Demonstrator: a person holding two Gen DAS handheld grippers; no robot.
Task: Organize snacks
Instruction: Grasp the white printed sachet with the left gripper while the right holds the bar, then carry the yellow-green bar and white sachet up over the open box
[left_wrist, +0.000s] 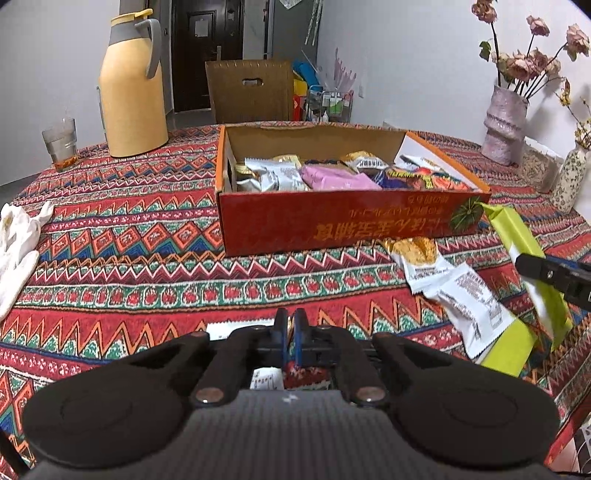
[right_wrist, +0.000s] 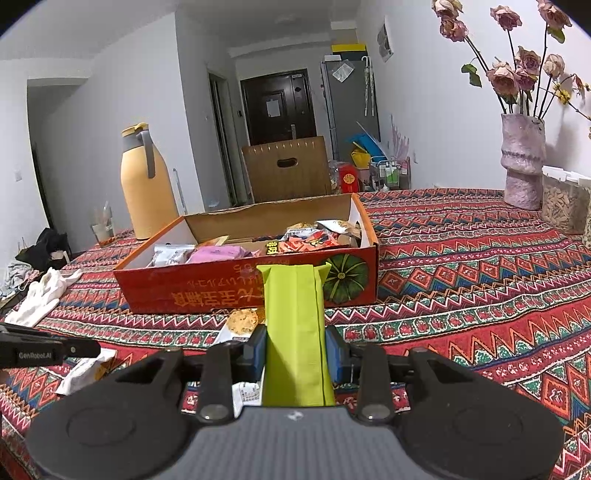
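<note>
A red cardboard box (left_wrist: 332, 225) (right_wrist: 221, 291) sits mid-table and holds several snack packets. My right gripper (right_wrist: 295, 350) is shut on a long green packet (right_wrist: 295, 325) held upright just in front of the box; the left wrist view shows that gripper (left_wrist: 535, 269) and the green packet (left_wrist: 517, 236) at the right edge. My left gripper (left_wrist: 291, 325) is shut, with a thin orange-gold sliver pinched between its pads and a white snack packet (left_wrist: 264, 380) showing beneath them. From the right wrist view it (right_wrist: 94, 349) sits low at the left over a white packet (right_wrist: 85, 373).
Loose white packets (left_wrist: 454, 288) and another green one (left_wrist: 513, 347) lie right of the box's front. A yellow jug (left_wrist: 133, 88) and a glass (left_wrist: 61, 144) stand far left, a white cloth (left_wrist: 18, 240) at the left edge, vases (left_wrist: 504, 125) far right.
</note>
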